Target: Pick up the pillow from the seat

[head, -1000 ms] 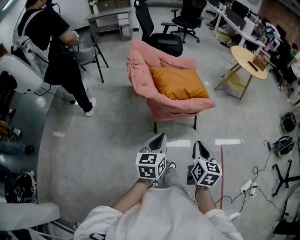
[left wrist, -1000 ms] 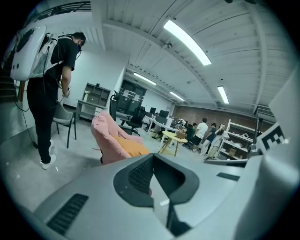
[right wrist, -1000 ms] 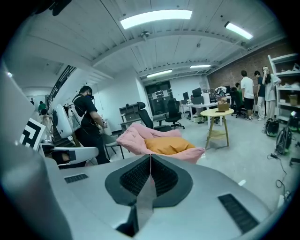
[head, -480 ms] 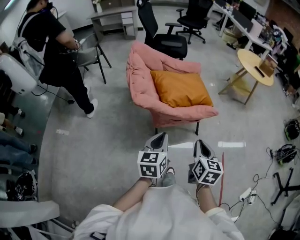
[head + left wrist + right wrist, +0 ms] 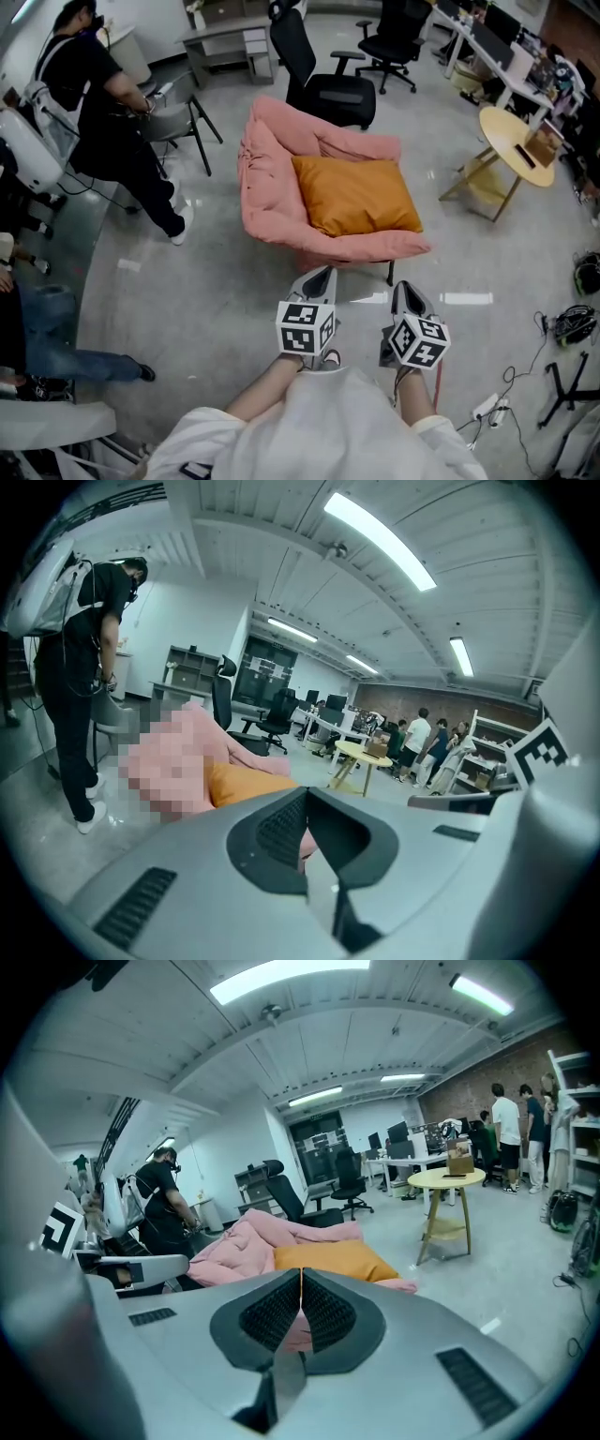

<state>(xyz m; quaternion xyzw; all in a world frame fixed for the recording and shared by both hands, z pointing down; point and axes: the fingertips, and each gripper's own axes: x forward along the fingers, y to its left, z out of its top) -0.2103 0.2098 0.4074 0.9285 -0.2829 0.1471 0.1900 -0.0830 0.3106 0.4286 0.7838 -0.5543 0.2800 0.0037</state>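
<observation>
We had been crossing the open grey floor (image 5: 206,309) of the office, and in the past second the gap ahead of us closed. The pink padded chair (image 5: 272,178) now sat larger and lower in the head view than it had a second before. Its front edge was just ahead of our gripper tips, where earlier a clear strip of floor lay between. A person in black (image 5: 94,103) stood well off to the left, and a round yellow desk (image 5: 516,141) stood well off to the right; neither was in our path.

The orange pillow (image 5: 356,195) lay flat on the seat of the chair, leaning slightly against the pink back cushion, with nothing on top of it. It had not moved on the seat.

The left gripper (image 5: 321,272) and the right gripper (image 5: 405,287) were held side by side in front of us, both pointing at the chair. Each had its jaws pressed together with nothing between them, as both gripper views showed.

We judged the approach nearly finished. The pillow was not yet within reach, and the jaws would need to spread before either gripper could take a corner or edge of it.
</observation>
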